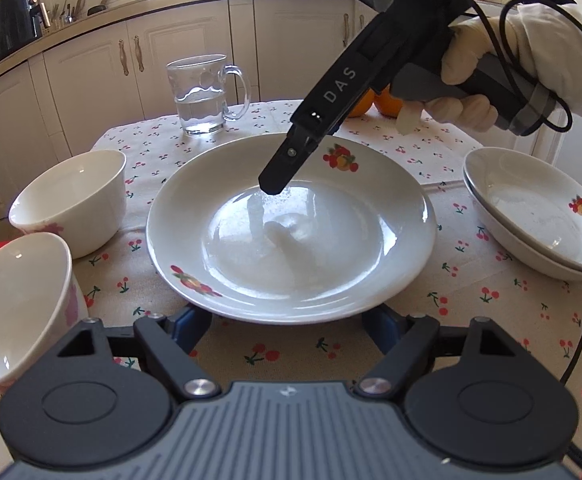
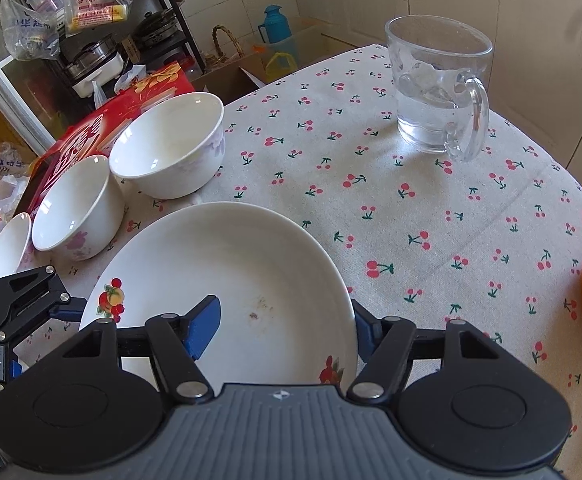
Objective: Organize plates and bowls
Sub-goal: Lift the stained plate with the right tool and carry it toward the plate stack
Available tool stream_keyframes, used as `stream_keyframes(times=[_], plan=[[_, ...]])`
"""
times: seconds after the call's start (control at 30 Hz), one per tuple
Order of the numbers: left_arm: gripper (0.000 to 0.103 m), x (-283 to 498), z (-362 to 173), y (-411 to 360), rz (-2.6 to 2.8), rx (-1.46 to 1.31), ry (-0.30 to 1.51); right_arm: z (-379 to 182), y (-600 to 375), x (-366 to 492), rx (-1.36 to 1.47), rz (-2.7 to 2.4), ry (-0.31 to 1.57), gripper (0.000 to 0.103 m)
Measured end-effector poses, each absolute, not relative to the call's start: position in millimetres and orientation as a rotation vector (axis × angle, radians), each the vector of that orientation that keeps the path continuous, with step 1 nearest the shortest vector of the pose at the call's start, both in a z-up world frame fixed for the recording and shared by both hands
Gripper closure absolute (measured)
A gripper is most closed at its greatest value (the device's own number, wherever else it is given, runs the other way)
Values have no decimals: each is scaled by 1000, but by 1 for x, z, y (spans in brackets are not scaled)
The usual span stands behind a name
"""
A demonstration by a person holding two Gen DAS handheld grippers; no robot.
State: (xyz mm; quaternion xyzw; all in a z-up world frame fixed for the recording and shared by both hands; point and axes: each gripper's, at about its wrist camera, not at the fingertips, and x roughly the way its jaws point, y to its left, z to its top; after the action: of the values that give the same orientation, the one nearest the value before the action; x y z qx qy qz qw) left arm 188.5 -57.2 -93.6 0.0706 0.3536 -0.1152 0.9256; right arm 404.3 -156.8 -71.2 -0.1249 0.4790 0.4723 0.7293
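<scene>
White porcelain fills my left wrist view: the fruit-patterned plate [image 1: 179,208] sits mid-table. My left gripper [image 1: 287,327] stands wide and grips nothing, its tips tucked under the plate's near rim. My right gripper [image 1: 275,184] dips inside the far rim. Bowls [image 1: 71,200] lie left, stacked plates [image 1: 531,216] right, cabinets behind.

Right wrist view: my right gripper [image 2: 285,332] is unclenched, straddling the plate [image 2: 231,240] rim, one pad inside, one outside. Bare cherry-print tablecloth [image 2: 411,208] stretches to the glass mug [image 2: 435,96].
</scene>
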Motion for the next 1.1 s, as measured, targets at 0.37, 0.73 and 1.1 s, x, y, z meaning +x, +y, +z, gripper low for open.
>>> stream_keyframes(times=[0.37,0.73,1.1], plan=[[21,159,-74,-65,-296,192,730,-55,-179,366,-229,1019,1044,30],[21,131,-56,-79,-365,238,717,-37,-207,325,-189,978,1023,29],[21,114,-48,-98,-451,265,719,-28,-243,292,-150,911,1005,29]])
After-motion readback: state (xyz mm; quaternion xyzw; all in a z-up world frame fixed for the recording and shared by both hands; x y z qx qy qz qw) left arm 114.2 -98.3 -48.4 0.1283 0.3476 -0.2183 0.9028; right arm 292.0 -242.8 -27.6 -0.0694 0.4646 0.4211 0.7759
